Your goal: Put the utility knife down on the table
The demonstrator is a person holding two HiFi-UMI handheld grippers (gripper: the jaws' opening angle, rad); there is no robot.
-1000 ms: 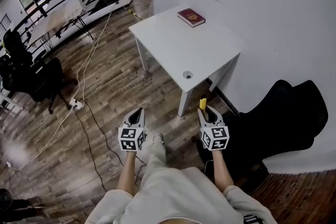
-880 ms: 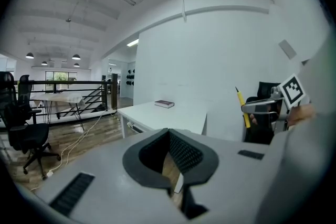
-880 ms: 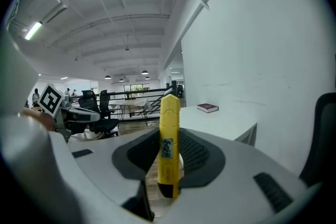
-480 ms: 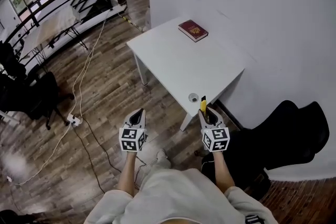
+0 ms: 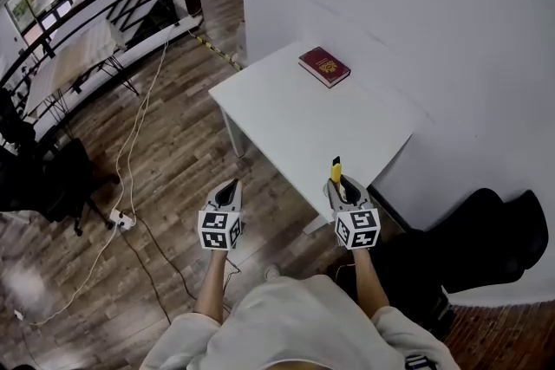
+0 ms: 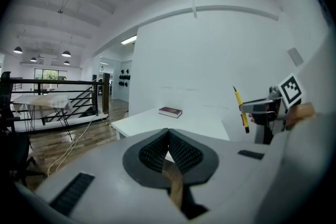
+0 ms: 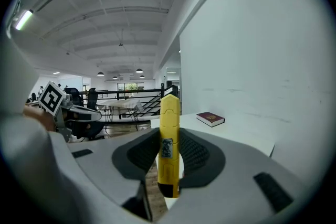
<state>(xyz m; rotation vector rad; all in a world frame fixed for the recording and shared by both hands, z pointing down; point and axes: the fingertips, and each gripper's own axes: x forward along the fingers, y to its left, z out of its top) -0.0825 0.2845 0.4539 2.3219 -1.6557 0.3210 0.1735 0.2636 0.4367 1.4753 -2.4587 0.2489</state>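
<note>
Knife [image 7: 169, 139] is clamped upright in our right gripper [image 5: 341, 184], at the near corner of the white table [image 5: 286, 121], apparently above it, not resting on it. Our left gripper [image 5: 228, 186] is closed on nothing, off the table's left edge over the floor. Red book [image 5: 324, 67] lies near the far corner. Nothing set down yet; we judge lowering and release are left.

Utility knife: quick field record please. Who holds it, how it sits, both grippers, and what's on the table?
knife: yellow utility knife, upright, off the table
held by: right gripper, jaws closed on it
left gripper: jaws together, nothing between them
table: white, dark red book at far end
task: knife not yet set down
</note>
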